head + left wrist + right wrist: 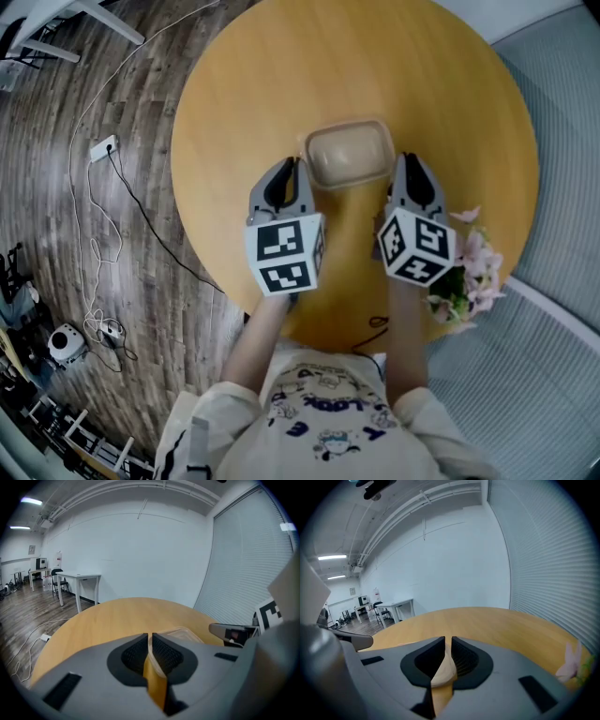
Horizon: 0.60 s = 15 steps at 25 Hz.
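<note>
While the person holds one tool in each hand, both grip the same plastic box, which sits near the middle of a round wooden table. The left gripper has its jaws pressed almost together on the thin rim at the box's left near corner. In the left gripper view that pale rim runs up through the narrow slit between the two black pads, and the rest of the box lies just beyond the jaws to the right. The right gripper is clamped in the same way on the rim at the box's right near corner. Its own view shows a strip of the pale plastic pinched between jaws that are nearly closed. The box looks shallow, with rounded corners, and whether anything is in it cannot be told.

A bunch of pink flowers lies on the table edge just beside the right gripper's marker cube, and it shows at the lower right of the right gripper view. Nothing lies on the tabletop beyond the box.

On the wooden floor to the left, a white power strip lies with a black cable running from it toward the table. A white desk stands by the far wall, and window blinds cover the right side of the room.
</note>
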Tool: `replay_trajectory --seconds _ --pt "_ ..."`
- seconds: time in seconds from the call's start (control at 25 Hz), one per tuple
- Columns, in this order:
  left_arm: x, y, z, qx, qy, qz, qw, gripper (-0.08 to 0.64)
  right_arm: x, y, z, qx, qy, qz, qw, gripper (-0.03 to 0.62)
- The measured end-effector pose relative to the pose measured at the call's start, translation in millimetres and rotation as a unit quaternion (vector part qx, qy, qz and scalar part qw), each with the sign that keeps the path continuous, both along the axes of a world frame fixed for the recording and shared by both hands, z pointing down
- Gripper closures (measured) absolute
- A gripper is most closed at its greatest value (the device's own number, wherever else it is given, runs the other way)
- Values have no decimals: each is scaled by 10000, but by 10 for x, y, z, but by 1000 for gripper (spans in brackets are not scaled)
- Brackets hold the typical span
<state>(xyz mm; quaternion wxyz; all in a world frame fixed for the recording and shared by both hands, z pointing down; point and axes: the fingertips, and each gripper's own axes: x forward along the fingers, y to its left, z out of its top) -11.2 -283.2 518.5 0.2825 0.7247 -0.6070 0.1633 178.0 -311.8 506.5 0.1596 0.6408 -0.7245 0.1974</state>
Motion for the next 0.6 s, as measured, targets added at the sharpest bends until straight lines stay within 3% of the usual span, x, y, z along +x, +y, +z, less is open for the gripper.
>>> replay_trajectory --seconds 0.6 --pt "88 -51 405 -486 84 -101 9987 508 43 -100 434 -430 -101 -77 9990 551"
